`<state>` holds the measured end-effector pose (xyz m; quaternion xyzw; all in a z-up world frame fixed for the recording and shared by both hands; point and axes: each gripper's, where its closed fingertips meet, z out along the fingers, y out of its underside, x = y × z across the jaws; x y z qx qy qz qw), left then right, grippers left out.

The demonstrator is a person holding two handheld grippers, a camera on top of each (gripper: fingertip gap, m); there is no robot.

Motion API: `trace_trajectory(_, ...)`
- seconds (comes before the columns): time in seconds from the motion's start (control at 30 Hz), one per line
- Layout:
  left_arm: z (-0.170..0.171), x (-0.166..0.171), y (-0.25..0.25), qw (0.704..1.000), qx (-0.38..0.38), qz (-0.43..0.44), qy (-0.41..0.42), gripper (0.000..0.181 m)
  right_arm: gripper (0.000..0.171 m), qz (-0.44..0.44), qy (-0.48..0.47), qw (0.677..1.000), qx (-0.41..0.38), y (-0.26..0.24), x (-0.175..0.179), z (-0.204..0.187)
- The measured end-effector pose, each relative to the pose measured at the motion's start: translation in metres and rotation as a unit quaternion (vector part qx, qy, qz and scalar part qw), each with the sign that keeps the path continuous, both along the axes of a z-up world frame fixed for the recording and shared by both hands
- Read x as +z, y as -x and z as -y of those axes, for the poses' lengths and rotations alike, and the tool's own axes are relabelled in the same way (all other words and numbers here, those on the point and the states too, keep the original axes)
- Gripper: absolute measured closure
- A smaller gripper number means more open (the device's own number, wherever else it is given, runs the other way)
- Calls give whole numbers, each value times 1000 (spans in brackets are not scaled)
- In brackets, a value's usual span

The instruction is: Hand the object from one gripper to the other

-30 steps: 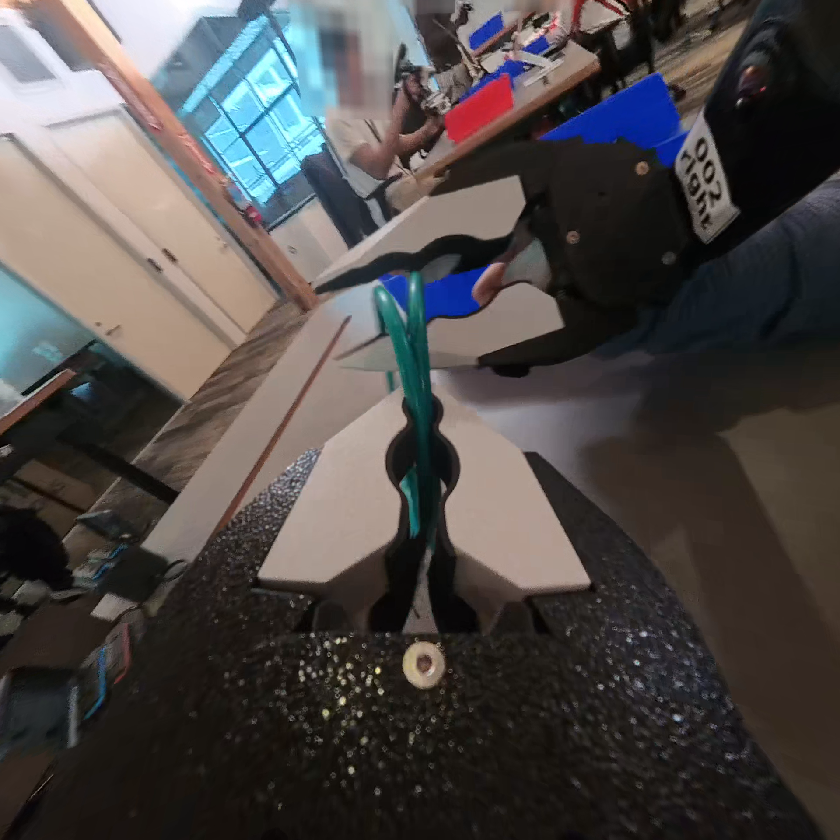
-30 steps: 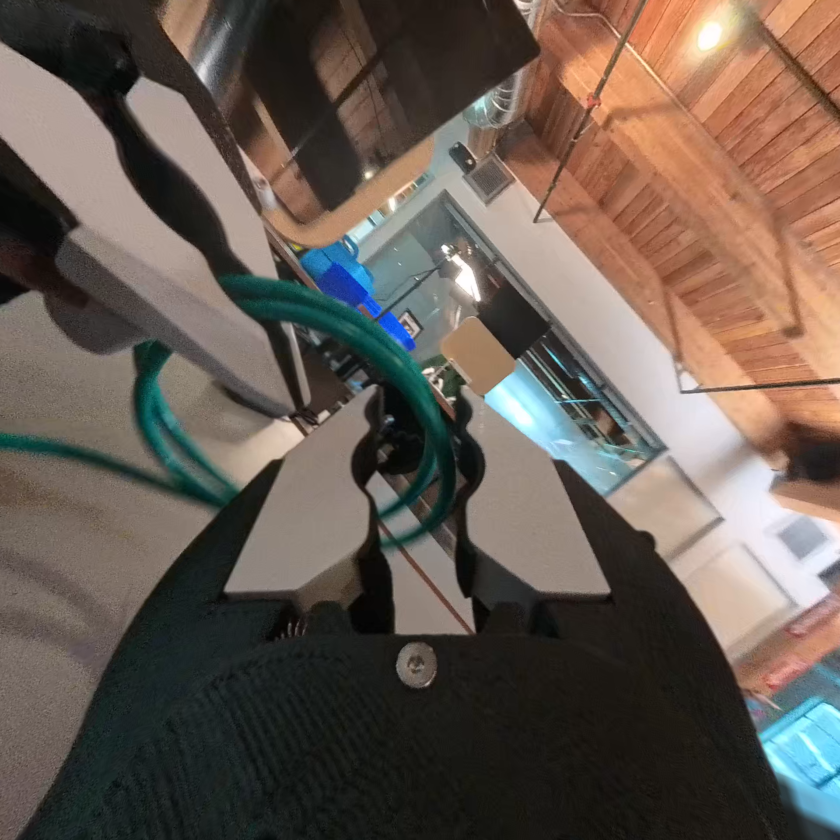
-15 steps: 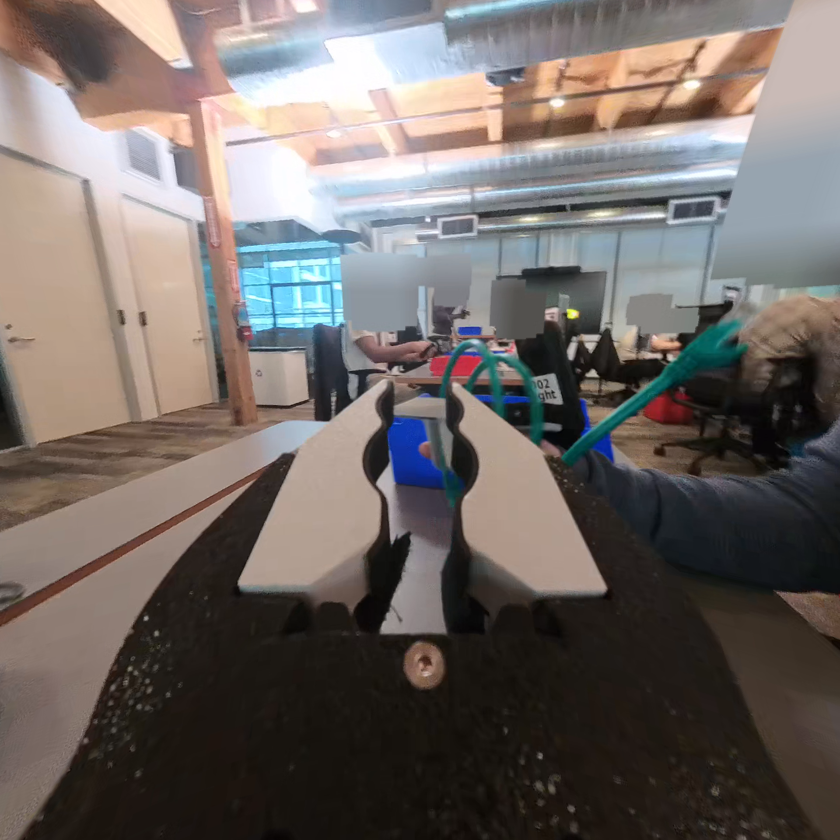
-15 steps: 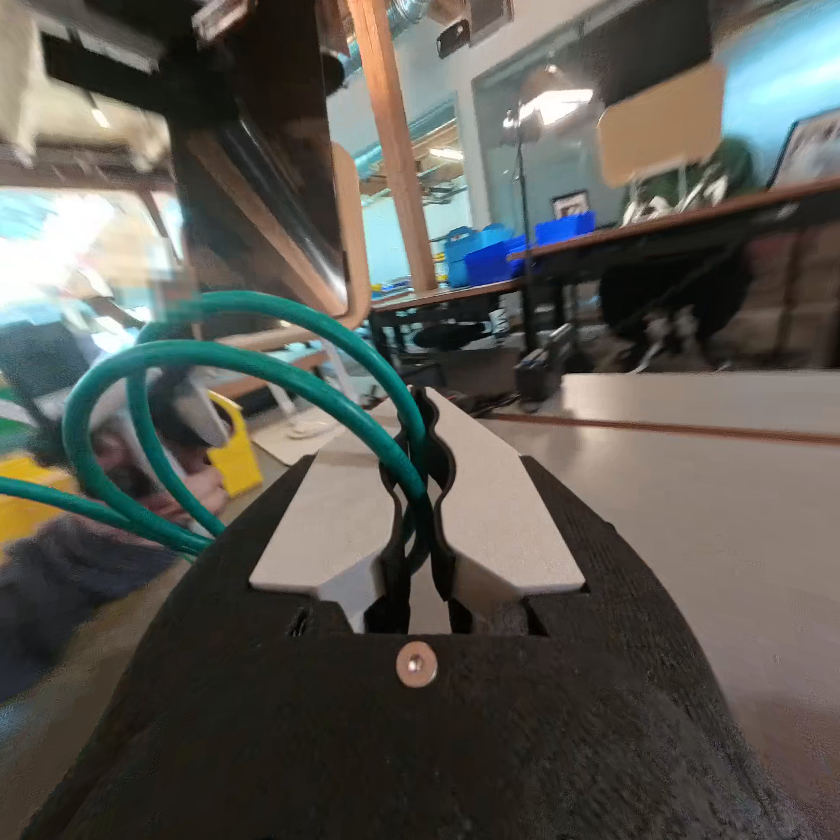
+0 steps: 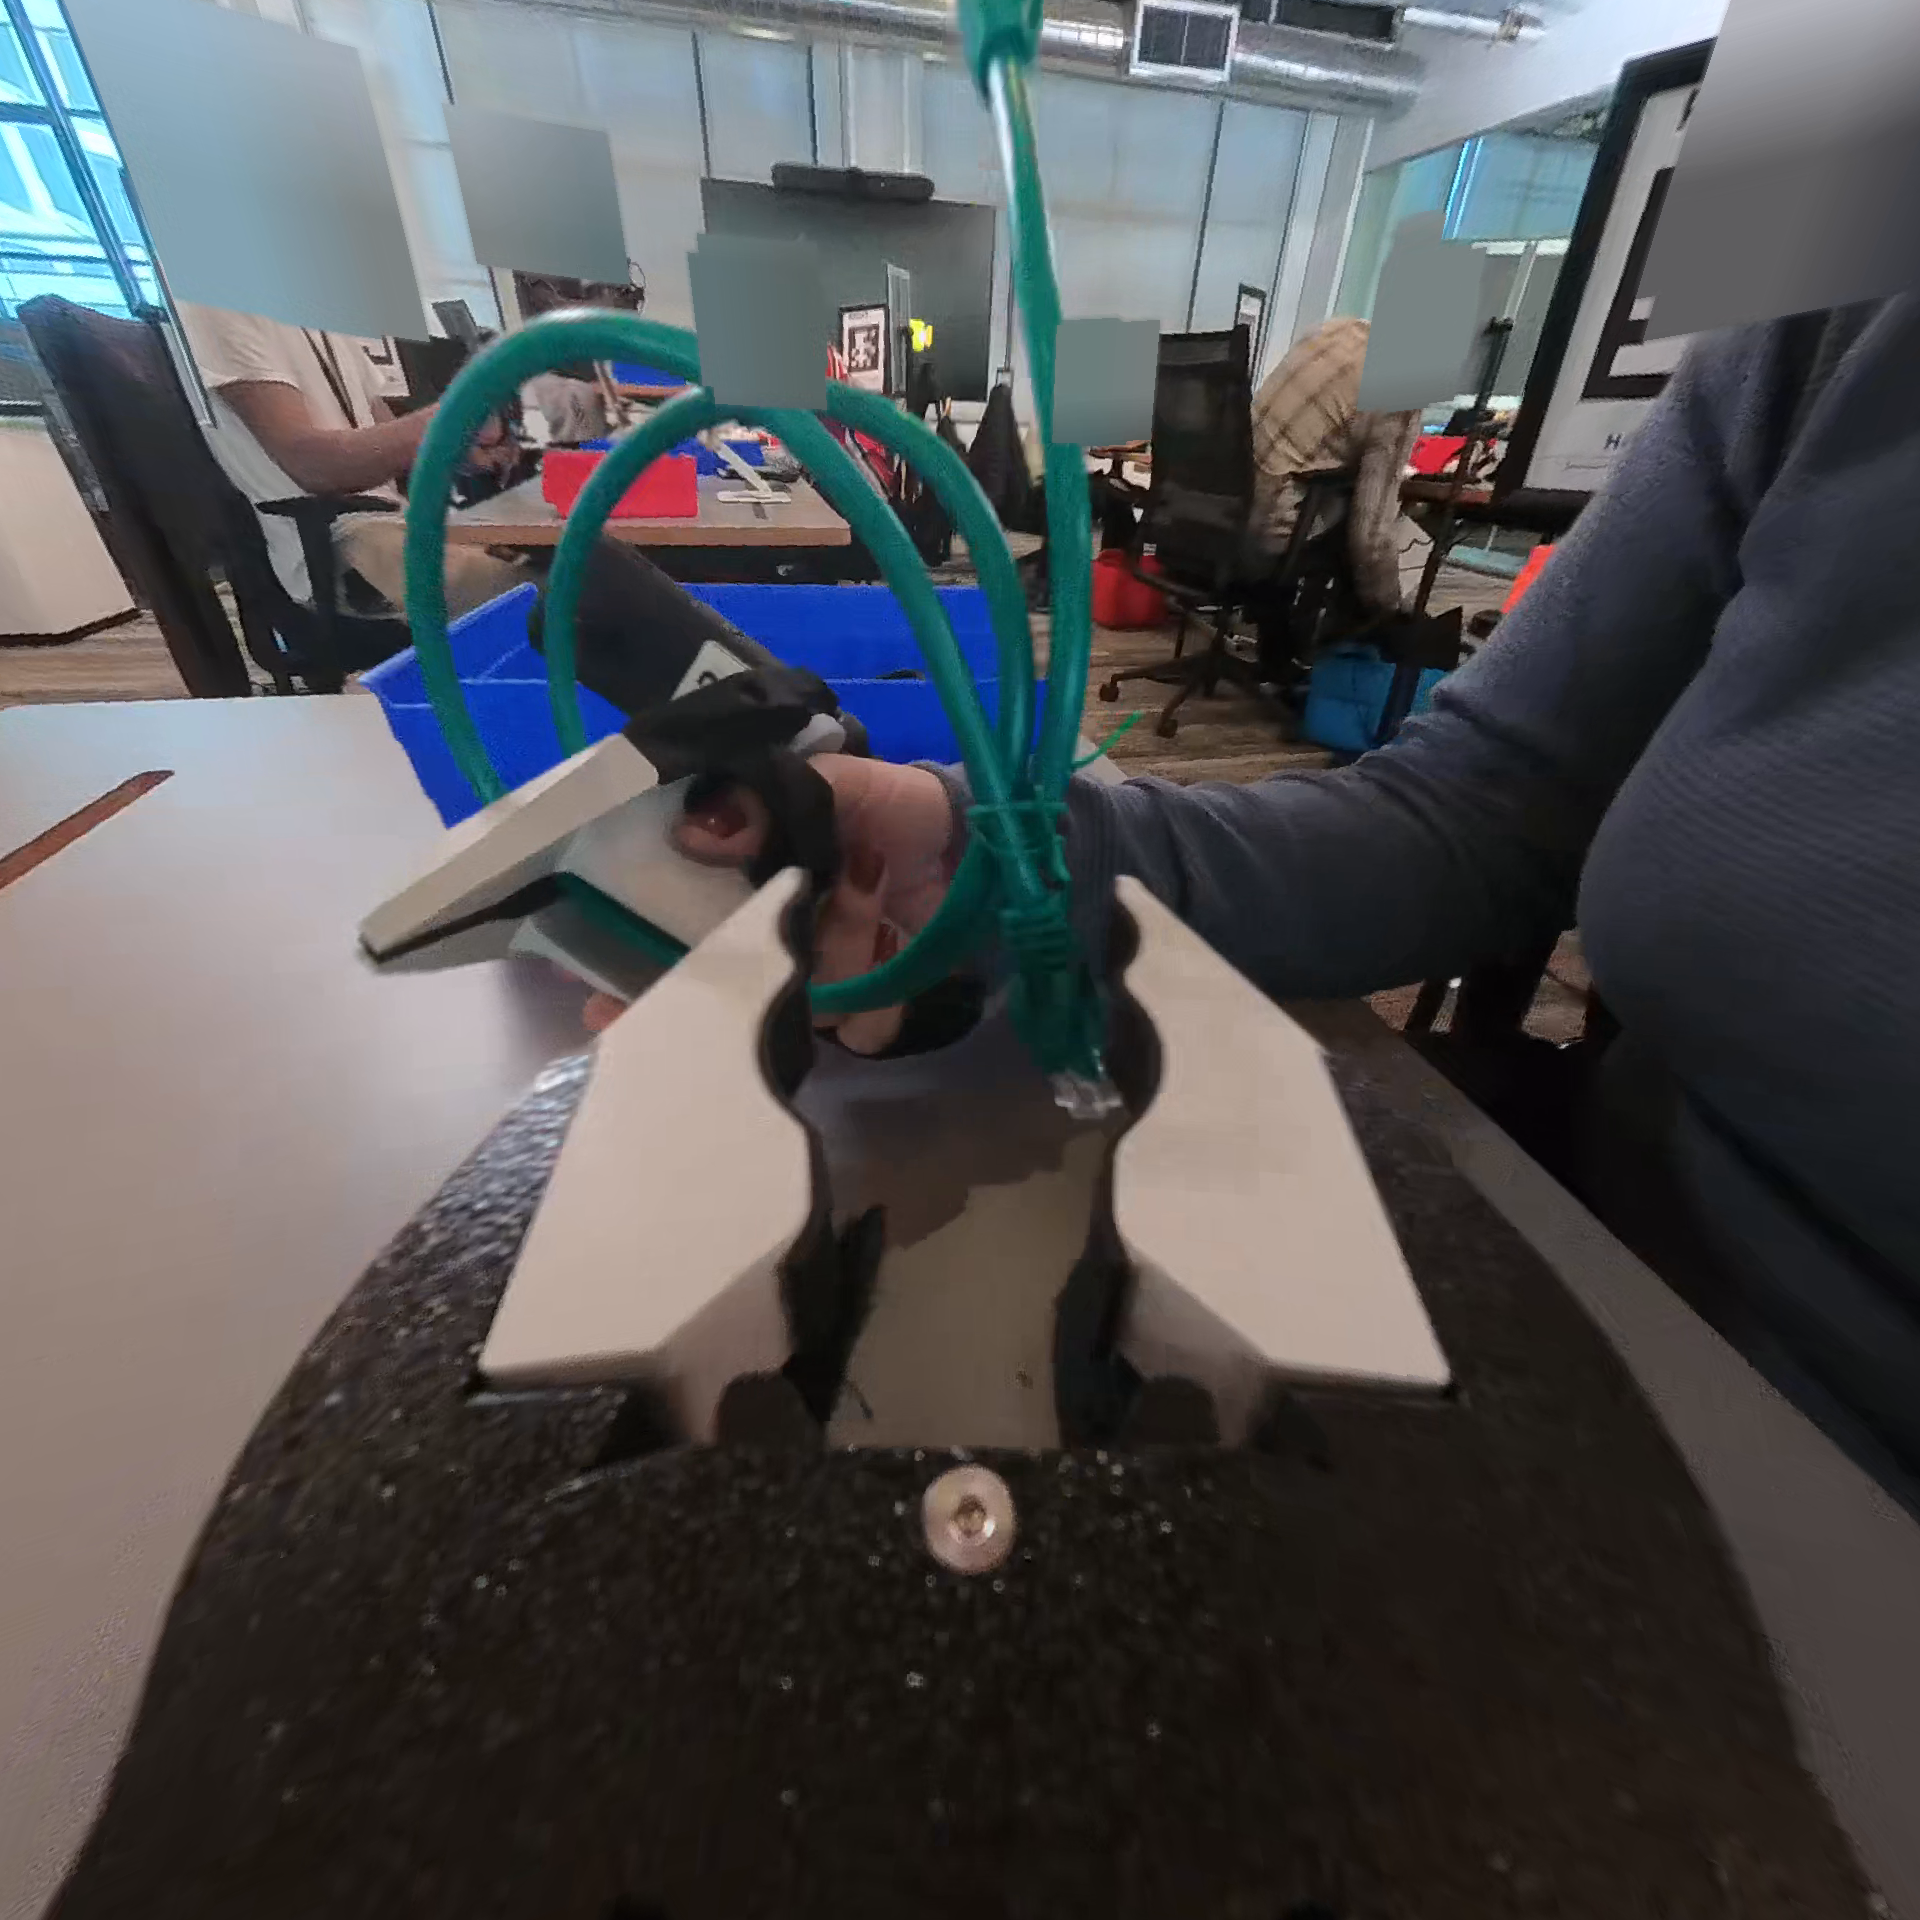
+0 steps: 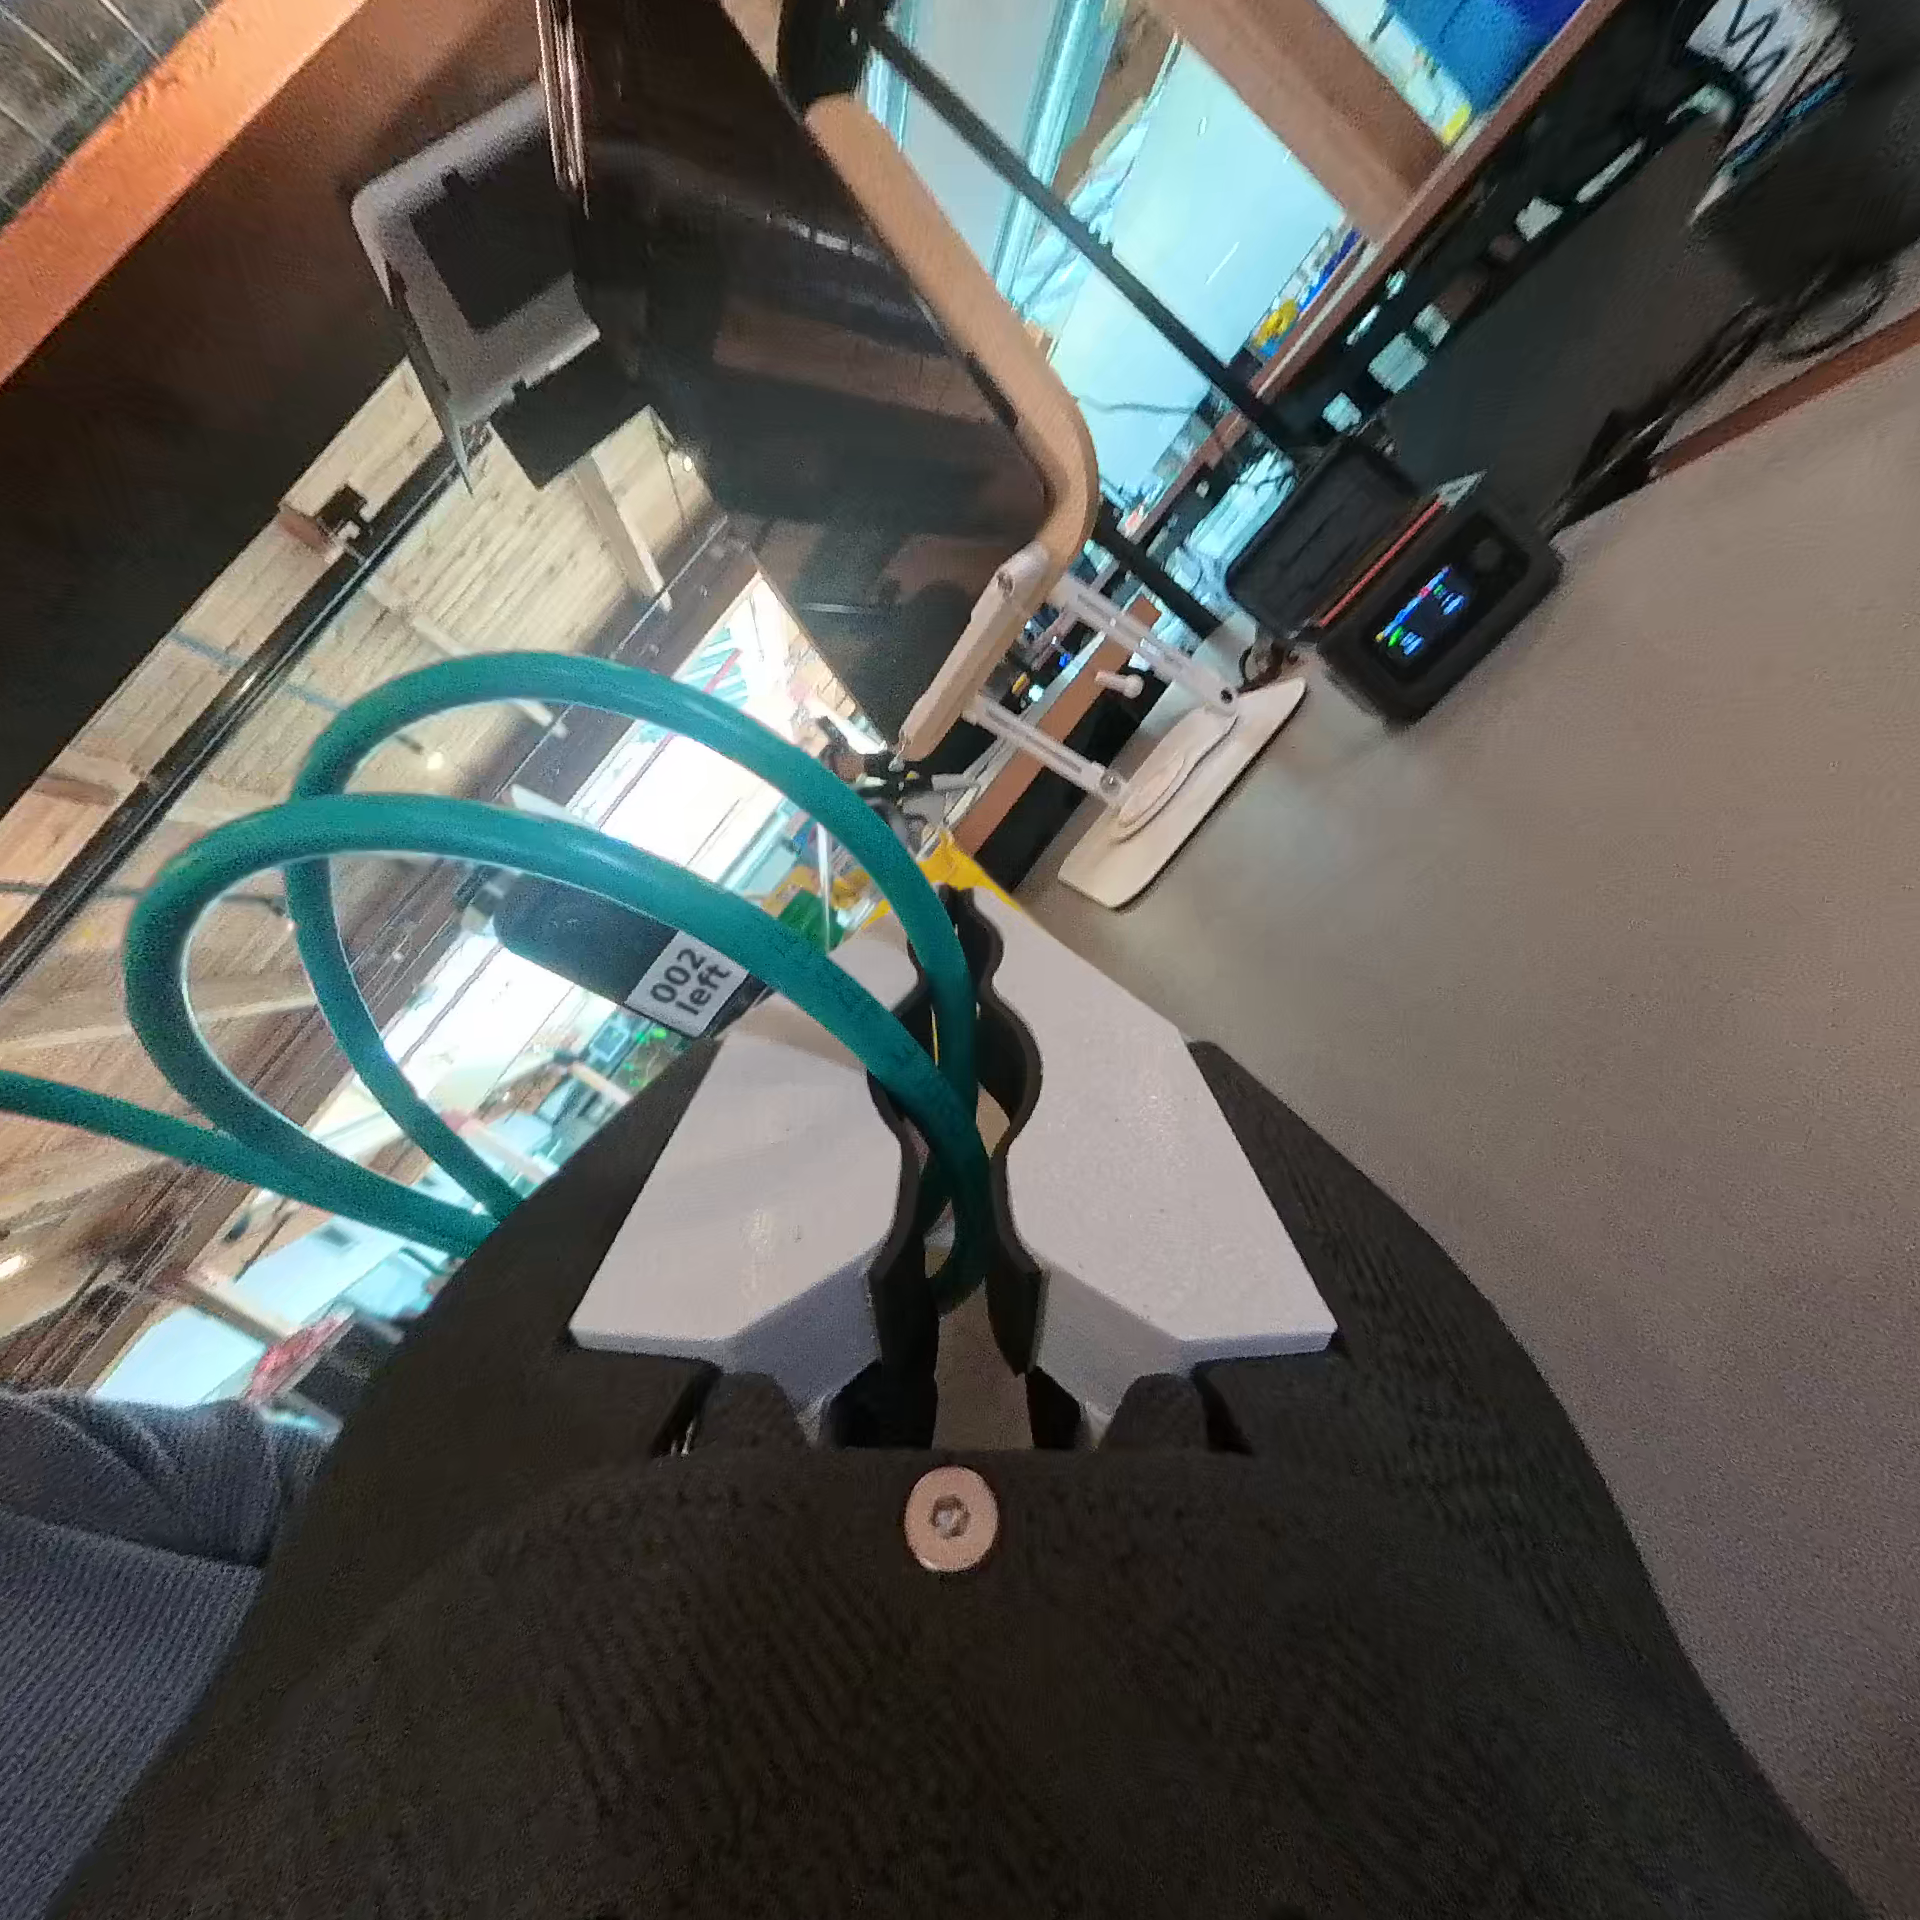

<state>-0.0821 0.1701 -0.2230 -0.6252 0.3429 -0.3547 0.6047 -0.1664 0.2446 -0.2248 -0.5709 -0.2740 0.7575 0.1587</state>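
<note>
Above the grey table (image 5: 208, 1039), my right gripper (image 6: 961, 1049) clamps the coiled green network cable (image 6: 540, 831), loops upright; my left gripper (image 5: 961, 997) gapes empty.

Both views were bright and evenly lit, with daylight from windows (image 5: 47, 208) at 10 o'clock in the left wrist view and blown-out glare through glass (image 6: 665, 790) near the middle of the right wrist view. The left hand-held gripper (image 5: 961, 1049) cast a soft shadow on the table (image 5: 208, 1039) between its fingers. Wide-angle distortion bent lines toward the edges, and the tilted right wrist view was smeared by blur at 12 to 2 o'clock, while the near black housings stayed fairly sharp.
</note>
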Motion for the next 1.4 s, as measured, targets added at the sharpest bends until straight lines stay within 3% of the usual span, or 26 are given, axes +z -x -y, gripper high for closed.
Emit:
trace_trajectory(0.07,3,0,-5,1000,-16,-3,-12,158,171,12,-6,1000,7,3,-4,4)
trace_trajectory(0.17,-3,10,7,1000,8,29,-5,169,168,6,-18,1000,-17,3,-1,-3)
trace_trajectory(0.27,-7,31,37,991,39,124,8,171,115,25,-103,992,-69,3,-2,-15)
trace_trajectory(0.33,-11,39,61,980,70,182,27,172,94,30,-201,975,-94,2,0,-15)
trace_trajectory(0.43,-16,41,89,961,96,249,72,172,84,12,-424,897,-125,0,5,-1)
trace_trajectory(0.47,-17,37,94,957,100,256,92,172,84,-3,-510,849,-137,-2,7,7)
trace_trajectory(0.57,-20,24,98,949,99,259,147,172,97,-56,-731,663,-153,-3,4,45)
trace_trajectory(0.6,-20,23,96,946,92,266,159,172,97,-62,-760,634,-129,1,-5,59)
trace_trajectory(0.7,-12,29,85,930,18,312,192,171,93,-36,-788,610,-66,13,-32,79)
trace_trajectory(0.73,-7,32,80,922,-18,329,204,172,101,-32,-797,600,-67,15,-36,79)
trace_trajectory(0.77,-4,34,75,916,-45,338,213,172,118,-30,-804,589,-75,16,-37,78)
trace_trajectory(0.8,-3,33,72,913,-56,340,219,171,145,-27,-808,583,-80,15,-37,76)
trace_trajectory(0.83,-3,32,68,912,-62,338,223,171,164,-20,-806,585,-86,15,-36,73)
trace_trajectory(0.87,-3,34,66,913,-67,339,216,164,166,-8,-795,601,-84,16,-36,71)
trace_trajectory(1.03,-3,56,79,927,-34,356,116,129,168,7,-601,795,-85,17,-7,62)
trace_trajectory(1.1,-8,46,79,955,29,285,79,118,168,-11,-475,878,-63,12,6,57)
trace_trajectory(1.17,-13,30,74,980,95,170,30,112,168,-44,-355,933,-41,3,22,49)
trace_trajectory(1.27,-19,7,59,988,148,-6,-44,118,170,-105,-182,978,-4,-12,45,35)
trace_trajectory(1.4,-38,-19,48,958,214,-162,-101,109,169,-156,6,984,89,-27,57,30)
